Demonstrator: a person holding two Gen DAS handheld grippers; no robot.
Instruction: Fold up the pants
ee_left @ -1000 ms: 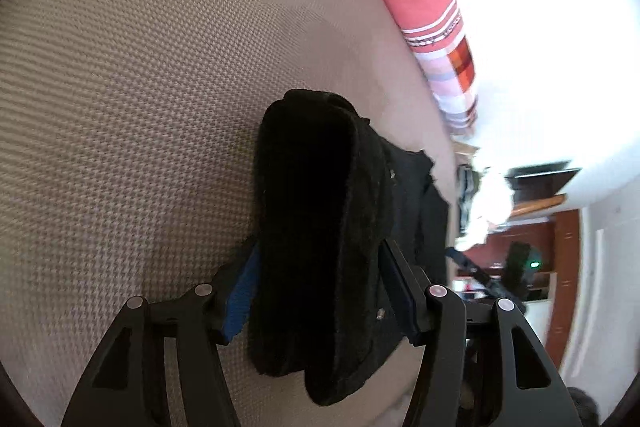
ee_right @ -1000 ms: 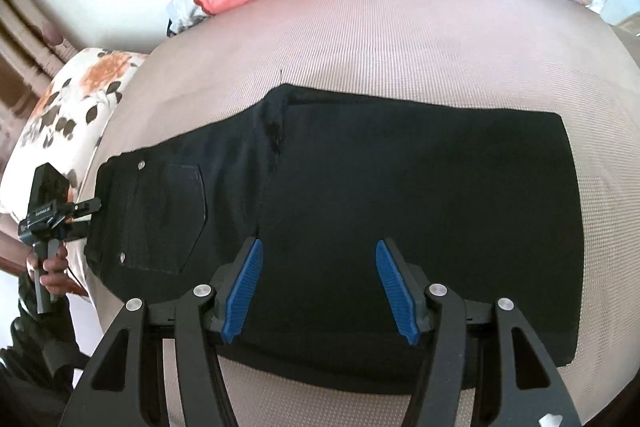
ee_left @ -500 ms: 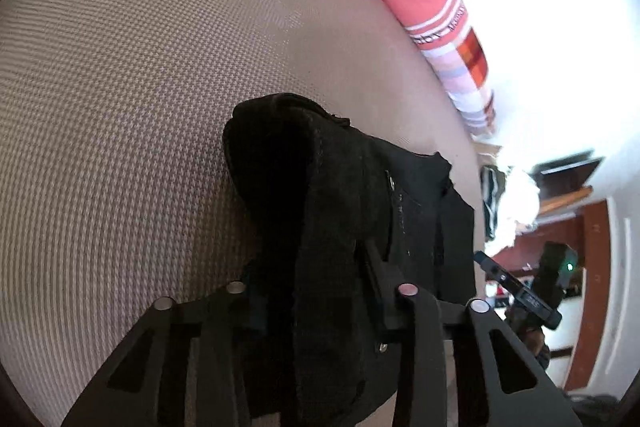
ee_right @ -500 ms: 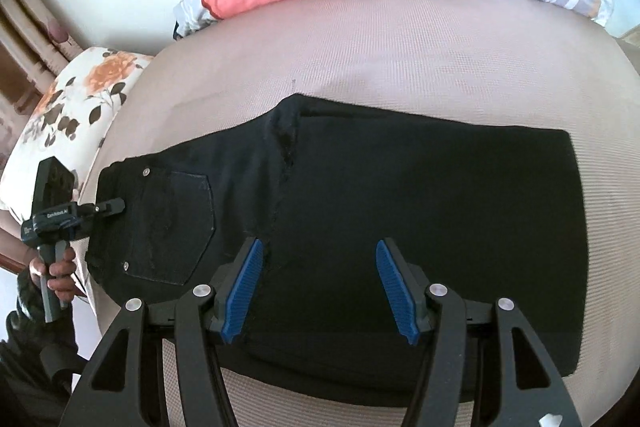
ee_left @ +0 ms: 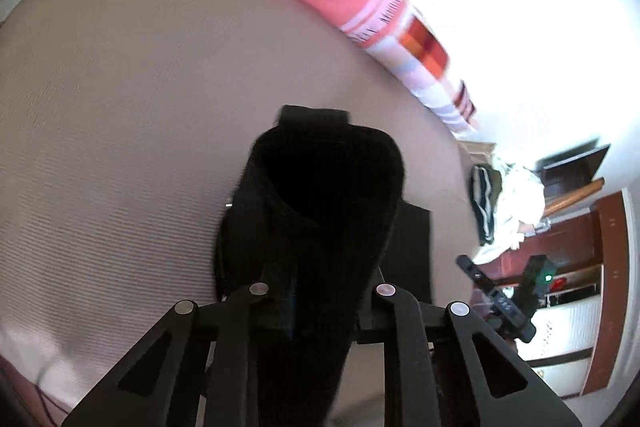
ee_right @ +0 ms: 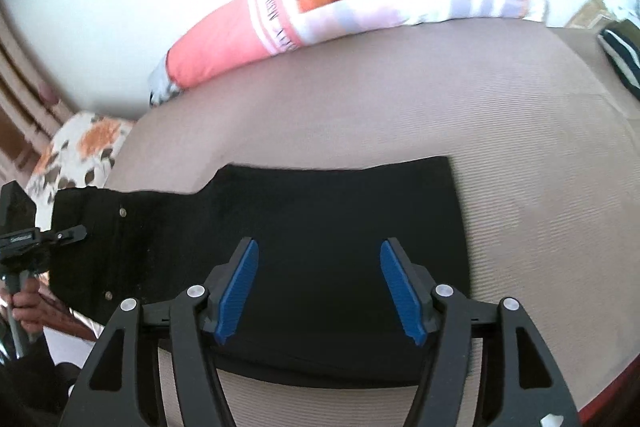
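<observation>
Bed (ee_right: 520,147) fills most of both frames, its beige cover ribbed. Pillow (ee_right: 320,15), pink and checked, runs along the top of the right wrist frame; a floral cushion (ee_right: 76,151) sits at mid left. Pants (ee_right: 320,227), black, lie flat across the lower middle of that frame, waist end at the left edge. In the left wrist frame the waist end rises as a bunched fold at centre. Left gripper (ee_left: 320,295) at the bottom centre is clamped on that fold. Right gripper (ee_right: 320,287) hovers low in its frame over the pants, blue pads (ee_right: 236,291) well apart, holding nothing.
</observation>
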